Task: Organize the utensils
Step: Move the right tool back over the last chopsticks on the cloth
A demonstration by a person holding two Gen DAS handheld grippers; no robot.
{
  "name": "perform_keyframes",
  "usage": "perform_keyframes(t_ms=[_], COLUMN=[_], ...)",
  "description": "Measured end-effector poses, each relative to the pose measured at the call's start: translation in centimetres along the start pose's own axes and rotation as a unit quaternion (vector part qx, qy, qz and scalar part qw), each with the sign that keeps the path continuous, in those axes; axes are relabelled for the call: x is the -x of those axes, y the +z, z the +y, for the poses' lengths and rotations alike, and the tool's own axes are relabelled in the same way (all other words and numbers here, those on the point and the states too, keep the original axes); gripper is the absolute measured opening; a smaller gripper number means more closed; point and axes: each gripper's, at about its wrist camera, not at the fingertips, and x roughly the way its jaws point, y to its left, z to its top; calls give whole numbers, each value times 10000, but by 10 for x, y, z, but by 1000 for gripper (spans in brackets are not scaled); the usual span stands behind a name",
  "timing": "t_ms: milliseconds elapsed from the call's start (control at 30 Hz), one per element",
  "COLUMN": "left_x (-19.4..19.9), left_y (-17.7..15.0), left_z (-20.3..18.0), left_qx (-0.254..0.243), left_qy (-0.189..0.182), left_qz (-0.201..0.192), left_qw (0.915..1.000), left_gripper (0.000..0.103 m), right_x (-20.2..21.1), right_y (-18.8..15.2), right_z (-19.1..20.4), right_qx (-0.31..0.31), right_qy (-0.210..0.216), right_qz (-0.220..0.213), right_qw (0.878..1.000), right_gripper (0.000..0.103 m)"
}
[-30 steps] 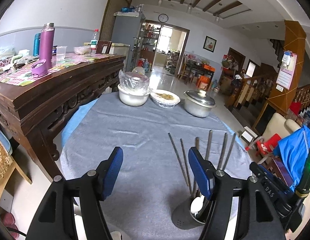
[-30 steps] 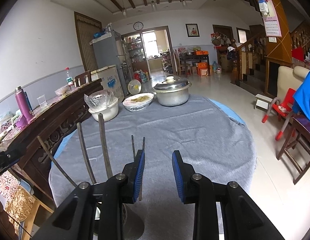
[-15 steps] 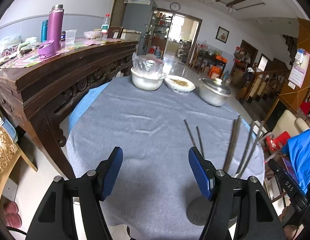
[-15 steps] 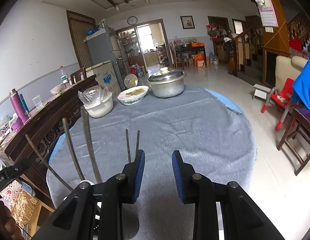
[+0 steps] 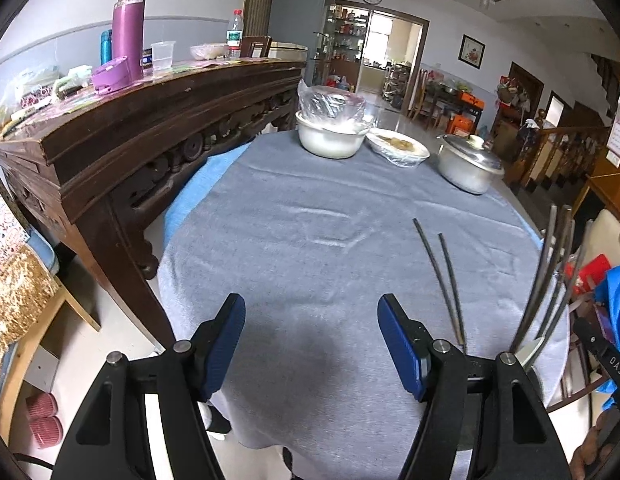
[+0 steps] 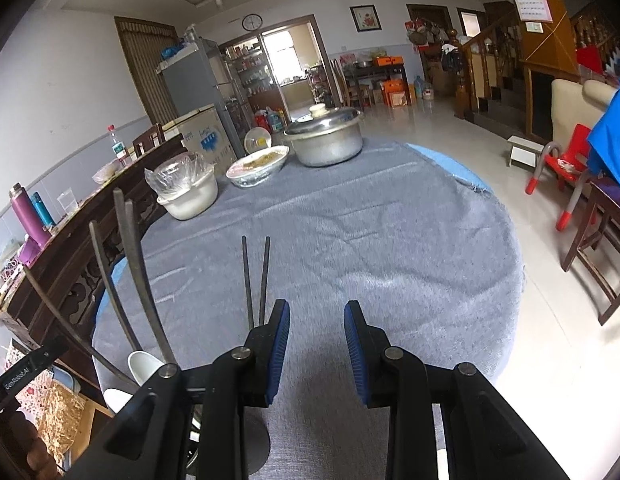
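The utensil holder (image 6: 245, 432) stands at the near edge of the table (image 6: 390, 240), between the two hand-held grippers and mostly hidden behind their bodies. From it, dark chopsticks (image 6: 253, 280) and long metal handles (image 6: 129, 272) rise almost upright, and a white spoon (image 6: 143, 364) leans at its side.

The left hand-held gripper (image 5: 310, 344) is wide and empty; the holder lies to its right. The right hand-held gripper (image 6: 317, 344) is narrow, also empty; the holder lies just to its left, so it seems nearer.

Far across the cloth stand a white bowl (image 6: 187, 196), a covered dish (image 6: 257, 166) and a metal pot (image 6: 326, 140), well apart; nothing blocks the way.
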Motion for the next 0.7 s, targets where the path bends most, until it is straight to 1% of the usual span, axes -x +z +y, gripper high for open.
perform_keyframes(t_ms=[300, 467, 700], left_x=[-6, -8, -14], left_y=[1, 0, -3], left_z=[5, 4, 7], left_qx=[-172, -290, -357], left_qy=[452, 627, 779], left_qz=[-73, -131, -120], left_qw=[9988, 9975, 9962], left_gripper=[70, 71, 73], right_x=[-13, -18, -25], right_y=[-4, -5, -7], right_z=[7, 9, 8], right_qx=[78, 84, 54], right_qy=[3, -16, -27], right_qz=[188, 263, 371], right_qw=[9998, 9996, 9993], right_gripper=[31, 31, 31])
